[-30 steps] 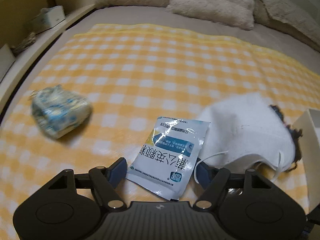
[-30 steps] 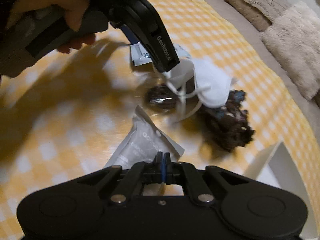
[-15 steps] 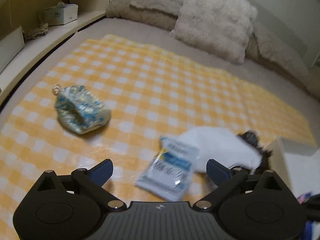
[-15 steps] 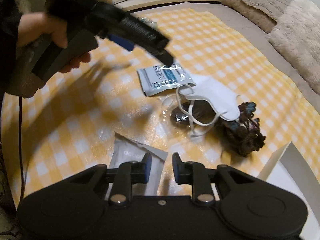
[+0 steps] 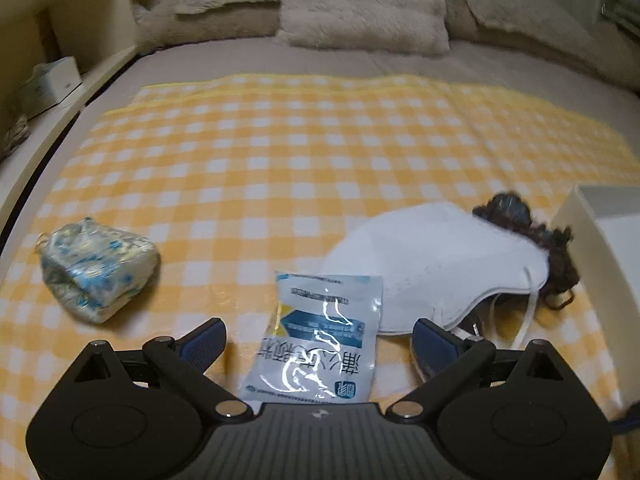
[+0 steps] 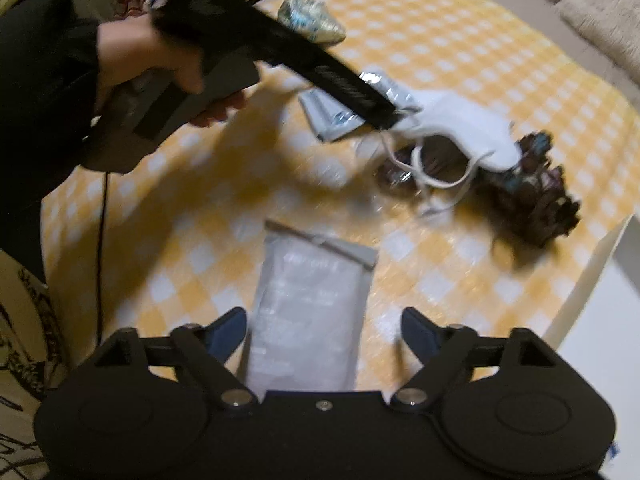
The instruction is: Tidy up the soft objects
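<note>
Setting: a bed [image 5: 248, 60] spread with a yellow checked cloth [image 5: 320, 152], so the soft things lie flat and apart, easy to reach from above.
Left tongs [image 5: 318, 334]: jaws wide, nothing pressed between them; they have just been opening. They straddle the printed sachet [image 5: 320, 344], which lies flat on the cloth between the blue pads [image 5: 204, 338], apparently lined up for a pick.
Right tongs [image 6: 323, 330]: jaws wide and have just been opening; the grey pouch [image 6: 310, 320] lies flat between the pads, not gripped. It looks either just let go or about to be taken; which cannot be told.
White mask [image 5: 440, 264]: lies just beside the sachet, its edge touching or overlapping the sachet's far corner, straps trailing toward the tongs.
Dark frilly bundle [image 6: 536, 192]: partly under the mask's far end, near the white box.
White box [image 5: 600, 248]: at the cloth's right edge, wall toward the pile; likely the place the soft things are meant to go.
Patterned blue-and-white bundle [image 5: 96, 268]: alone, well apart to the left.
Person's hand [image 6: 152, 56]: holds the left tool's handle, seen from the right wrist view.
Progress: most items lie loose on the cloth; sorting seems early.
Risk: the straps could snag as the sachet lifts.
</note>
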The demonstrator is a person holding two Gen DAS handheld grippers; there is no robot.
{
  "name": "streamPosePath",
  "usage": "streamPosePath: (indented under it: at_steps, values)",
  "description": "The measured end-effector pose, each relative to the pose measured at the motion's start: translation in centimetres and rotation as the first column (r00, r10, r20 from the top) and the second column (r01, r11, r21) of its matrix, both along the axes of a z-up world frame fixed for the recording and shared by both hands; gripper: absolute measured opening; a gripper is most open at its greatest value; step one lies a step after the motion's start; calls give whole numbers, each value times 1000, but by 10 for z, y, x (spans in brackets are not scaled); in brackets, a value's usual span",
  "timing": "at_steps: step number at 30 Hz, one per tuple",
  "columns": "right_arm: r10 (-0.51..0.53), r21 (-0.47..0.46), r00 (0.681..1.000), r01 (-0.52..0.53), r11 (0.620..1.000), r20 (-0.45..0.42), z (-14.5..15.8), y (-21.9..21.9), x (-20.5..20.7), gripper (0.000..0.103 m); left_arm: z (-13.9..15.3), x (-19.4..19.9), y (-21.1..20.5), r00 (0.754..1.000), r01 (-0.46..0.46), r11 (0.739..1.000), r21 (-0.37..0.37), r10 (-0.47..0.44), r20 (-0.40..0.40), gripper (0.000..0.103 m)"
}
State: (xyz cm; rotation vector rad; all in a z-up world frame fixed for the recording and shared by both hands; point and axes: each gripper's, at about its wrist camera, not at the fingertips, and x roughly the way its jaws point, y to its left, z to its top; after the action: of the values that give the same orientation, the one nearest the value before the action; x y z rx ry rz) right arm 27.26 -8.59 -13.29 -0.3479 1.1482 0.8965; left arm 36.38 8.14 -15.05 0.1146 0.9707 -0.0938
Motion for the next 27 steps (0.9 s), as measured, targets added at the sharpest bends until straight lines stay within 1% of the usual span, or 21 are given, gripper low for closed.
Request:
streamPosePath:
  at_steps: [3, 6, 9, 11, 12, 13, 15, 16, 17, 18, 19, 20, 22, 27]
  values:
    - [2, -7, 999, -2, 1000, -42, -9, 4, -4, 90, -9, 6, -9, 999, 5, 999, 54, -3, -37, 98]
    - [2, -34, 998, -4, 999, -58, -19, 8, -5, 90, -14, 9, -10, 998, 5, 997, 72, -1, -62, 96]
    - [0, -50, 998, -2, 999, -58, -25, 10, -5, 90, -13, 8, -9, 998, 3, 997, 71, 1, -63, 88]
    - [-3, -52, 998, 0, 999, -66, -25, 10, -5, 89, -12, 9, -9, 998, 0, 998, 68, 5, -61, 75]
    - [7, -65, 998, -11, 998, -70, -25, 11, -5, 85, -12, 9, -8, 998, -2, 998, 67, 6, -59, 72]
    - [23, -81, 998, -28, 996, -62, -25, 12, -6, 82, -11, 8, -8, 998, -2, 998, 64, 5, -55, 65]
    - [53, -110, 998, -56, 992, -35, -26, 17, -9, 70, -9, 7, -7, 999, -1, 998, 59, 5, -51, 62]
    - [50, -107, 998, -54, 993, -36, -25, 17, -10, 66, -8, 7, -8, 999, -3, 998, 60, 6, -52, 60]
    - [43, -101, 998, -46, 994, -35, -23, 17, -9, 59, -6, 6, -9, 998, -3, 998, 60, 7, -55, 57]
    - [36, -97, 999, -40, 994, -35, -21, 17, -9, 58, -5, 6, -9, 998, -4, 998, 62, 7, -56, 55]
    - [28, -93, 999, -32, 995, -34, -20, 16, -9, 57, -4, 5, -10, 998, -4, 998, 63, 8, -58, 49]
    - [21, -89, 999, -24, 996, -34, -20, 14, -9, 56, -3, 4, -10, 998, -5, 998, 64, 9, -60, 47]
    - [1, -81, 1000, -3, 997, -27, -17, 12, -8, 54, -1, 2, -11, 998, -14, 998, 65, 18, -57, 46]
    - [-52, -44, 998, 54, 998, 38, 0, 1, -7, 53, 8, -11, -6, 998, -41, 997, 60, 43, -43, 46]
